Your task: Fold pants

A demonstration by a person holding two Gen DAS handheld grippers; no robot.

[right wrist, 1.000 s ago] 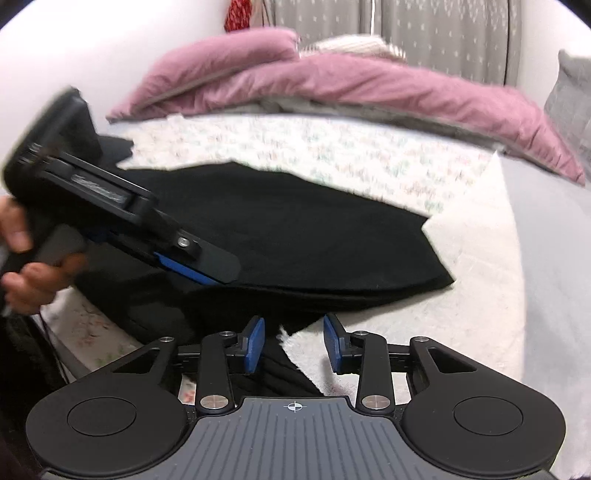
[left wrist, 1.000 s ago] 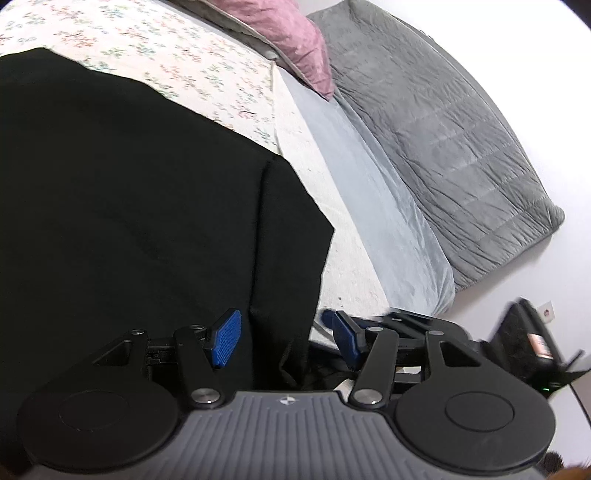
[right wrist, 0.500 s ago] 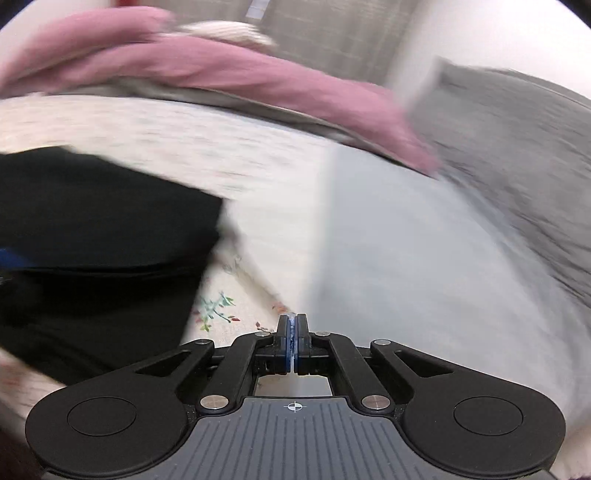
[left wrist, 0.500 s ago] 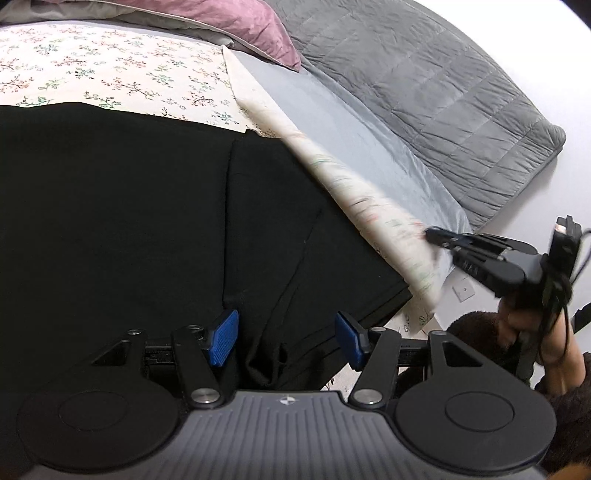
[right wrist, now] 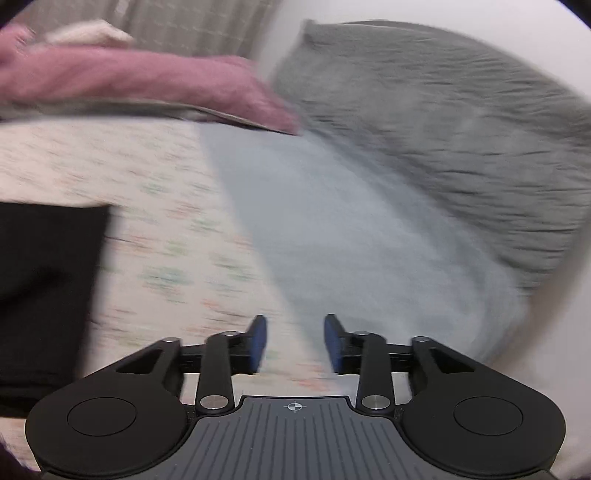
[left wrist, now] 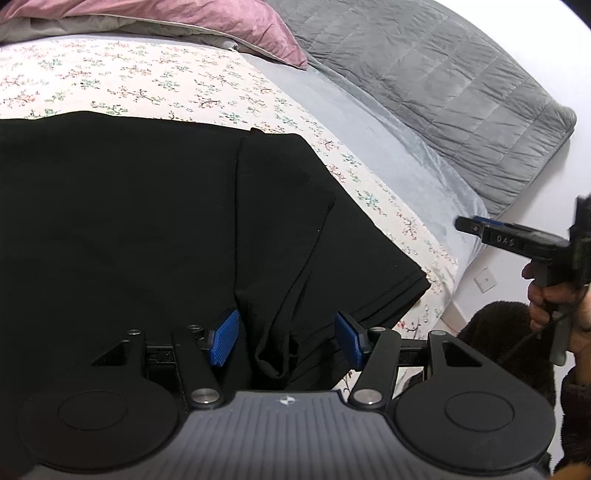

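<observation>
Now the black pants (left wrist: 155, 229) lie spread flat on the bed's floral sheet (left wrist: 155, 81), folded lengthwise so one layer overlaps the other along a long crease. Their near end bunches into soft folds right between the fingers of the left gripper (left wrist: 286, 341), whose blue pads stand wide apart, one on each side of the cloth without pinching it. Off to the right, past the bed's edge, the right gripper (left wrist: 466, 224) is held up in the person's hand (left wrist: 554, 302), well apart from the pants, pointing back toward the mattress. Seen from its own blurred camera, the right gripper (right wrist: 294, 343) has its fingers spread open with nothing between them, hovering over the seam where the floral sheet meets a pale blue-grey sheet (right wrist: 351, 229). Only a dark corner of the pants (right wrist: 44, 288) shows at the left there. A pink duvet (left wrist: 177, 18) is heaped at the head of the bed, and a grey quilted blanket (left wrist: 443, 92) lies along the far side.
</observation>
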